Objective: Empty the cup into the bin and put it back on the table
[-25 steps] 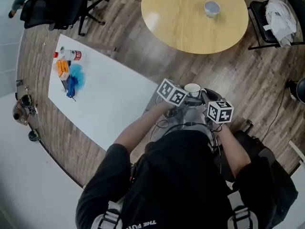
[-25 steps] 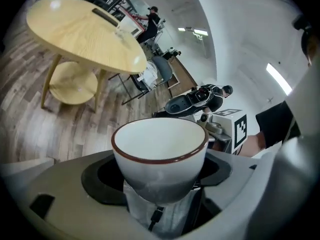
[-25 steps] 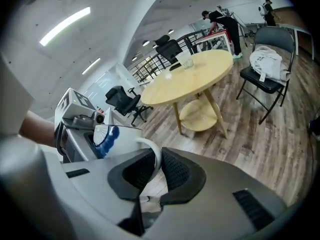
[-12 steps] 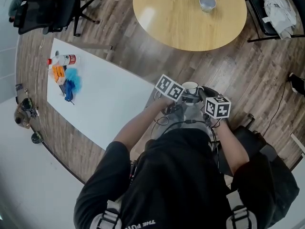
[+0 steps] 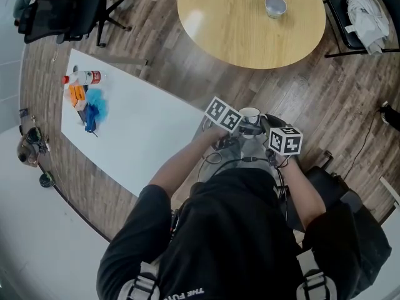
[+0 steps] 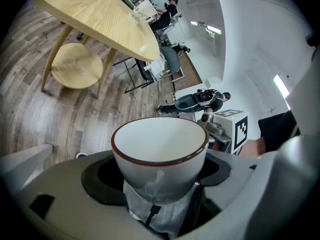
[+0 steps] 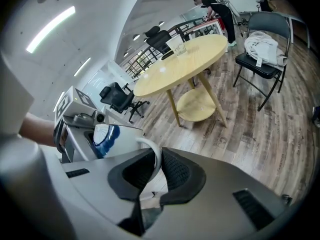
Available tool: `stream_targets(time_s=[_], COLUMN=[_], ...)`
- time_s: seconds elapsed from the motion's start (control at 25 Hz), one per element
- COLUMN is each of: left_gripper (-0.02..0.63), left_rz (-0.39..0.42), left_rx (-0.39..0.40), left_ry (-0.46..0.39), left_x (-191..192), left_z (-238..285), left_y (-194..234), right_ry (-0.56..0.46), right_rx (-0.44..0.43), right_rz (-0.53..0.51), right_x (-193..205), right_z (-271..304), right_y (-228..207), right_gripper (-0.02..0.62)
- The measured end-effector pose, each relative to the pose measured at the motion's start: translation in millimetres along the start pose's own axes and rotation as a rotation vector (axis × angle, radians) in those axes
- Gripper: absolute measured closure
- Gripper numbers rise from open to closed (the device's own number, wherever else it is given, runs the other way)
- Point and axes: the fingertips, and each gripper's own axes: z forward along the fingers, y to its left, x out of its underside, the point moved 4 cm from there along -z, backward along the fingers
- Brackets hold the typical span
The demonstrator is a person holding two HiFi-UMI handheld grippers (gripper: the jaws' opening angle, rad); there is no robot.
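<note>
Barely any change: your left gripper (image 6: pixel 159 191) clasps the empty-looking cup (image 6: pixel 160 151), your right gripper (image 7: pixel 154 176) pinches its handle (image 7: pixel 156 156), so table (image 5: pixel 134 127) next.

cup (image 5: pixel 250 114) as reference. left gripper (image 5: pixel 239 127) on its left, jaws either side of the cup body. right gripper (image 5: pixel 265 129) on its right, jaws on the handle (image 7: pixel 155 156). person (image 5: pixel 237 230) directly behind the cup. long table (image 5: pixel 144 130) just left of it; bottle (image 5: pixel 84 77) and a small pile (image 5: pixel 87 102) at its far-left end, well apart from the cup. round table (image 5: pixel 250 24) ahead of the cup, bowl (image 5: pixel 275 6) on it. chair (image 5: pixel 350 33) with cloth (image 5: pixel 367 19) on it ahead-right, office chair (image 5: pixel 62 11) ahead-left.
</note>
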Motion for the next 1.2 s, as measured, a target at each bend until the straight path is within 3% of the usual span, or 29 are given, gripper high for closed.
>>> stream_targets(time_s=[0.44,0.64,0.88,1.04,1.2], left_gripper=[0.212,0.212,0.212,0.212,0.212], left_rz=[0.011,-0.052,-0.044,0.033,0.242], left_rx=[-0.039,-0.040,-0.044,-0.047,-0.100], left_ry=[-0.017,0.013,0.012,-0.041,-0.180], left_x=[6,11,11,3,-13], left_z=[-1,1,4,-2,-29], left_y=[2,7,5,-3,-28], right_ry=[0.061,0.107,0.106,0.037,-0.141], right_rx=[-0.054,-0.069,-0.065,-0.067,-0.084], right_rz=[0.138,0.196,0.172,0.085,-0.092], right_x=[13,18,19,5,-27], right_z=[7,10,8,1,-18], right_y=[-1,-2,-5,1,23], right_gripper=[0.544,0.544,0.543,0.543,0.543])
